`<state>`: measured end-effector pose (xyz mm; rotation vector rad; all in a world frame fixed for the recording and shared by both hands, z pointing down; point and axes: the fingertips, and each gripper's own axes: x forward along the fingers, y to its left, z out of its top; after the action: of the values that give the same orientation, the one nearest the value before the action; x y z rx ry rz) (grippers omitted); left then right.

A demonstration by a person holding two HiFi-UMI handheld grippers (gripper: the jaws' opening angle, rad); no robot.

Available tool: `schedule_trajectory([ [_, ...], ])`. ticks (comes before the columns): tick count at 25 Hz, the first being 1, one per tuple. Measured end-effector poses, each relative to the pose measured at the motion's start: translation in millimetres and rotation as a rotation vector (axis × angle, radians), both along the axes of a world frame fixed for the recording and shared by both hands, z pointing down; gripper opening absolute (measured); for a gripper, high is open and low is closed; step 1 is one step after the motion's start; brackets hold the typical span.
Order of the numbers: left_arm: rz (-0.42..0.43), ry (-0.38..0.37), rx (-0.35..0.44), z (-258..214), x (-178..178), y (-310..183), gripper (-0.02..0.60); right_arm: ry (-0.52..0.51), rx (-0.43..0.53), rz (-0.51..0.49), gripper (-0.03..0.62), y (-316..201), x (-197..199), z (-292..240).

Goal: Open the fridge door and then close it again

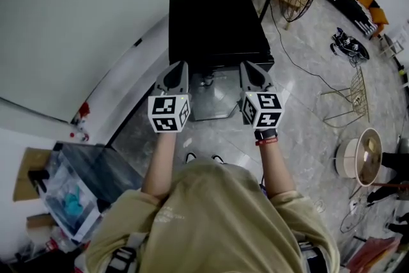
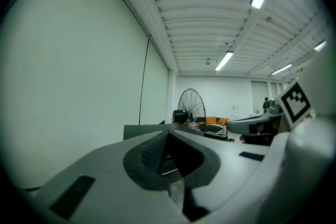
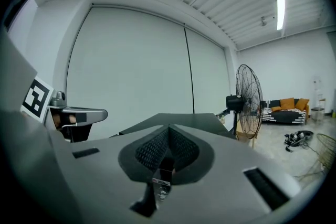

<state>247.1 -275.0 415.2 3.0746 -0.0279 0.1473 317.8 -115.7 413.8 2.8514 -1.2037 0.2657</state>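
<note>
Clenching on nothing, my left gripper point(image 1: 177, 68) and right gripper point(image 1: 253, 68) sit side by side, both nosing out about level. In each gripper view the ribbed pads meet at the tip with no gap and nothing caught between them.

Just beyond and below the tips stands the fridge point(image 1: 217, 29), a low black box backed against the wall. Both grippers hover above its near top edge and touch no part of it. Its door point(image 1: 214, 98) is the pale, glossy face under that edge. As far as I can judge from this steep angle, it lies flush with the body, so shut. I can make out no handle.

A shut door with two empty, closed grippers held clear of it fits either end of the job: the door waiting to be swung out, or the door already pushed home. These pictures do not settle which. Any grip on the door would call for the jaws to part and a hand to come down in front of the fridge to find an edge, since from up here neither gripper can reach the face.
</note>
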Motion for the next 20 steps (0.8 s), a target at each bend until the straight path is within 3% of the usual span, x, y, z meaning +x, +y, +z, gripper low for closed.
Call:
schedule_trajectory([
  [10,0.004,-0.021,0.001,15,4,13,0.020,-0.014,0.024,0.036,0.021,12,-3,6],
  [15,-0.010,-0.019,-0.013,18,1,9,0.020,-0.061,-0.005,-0.009,0.021,8,-12,18],
  [20,-0.014,-0.064,-0.024,40,-10,6,0.020,-0.058,-0.079,-0.065,0.021,6,-24,31],
])
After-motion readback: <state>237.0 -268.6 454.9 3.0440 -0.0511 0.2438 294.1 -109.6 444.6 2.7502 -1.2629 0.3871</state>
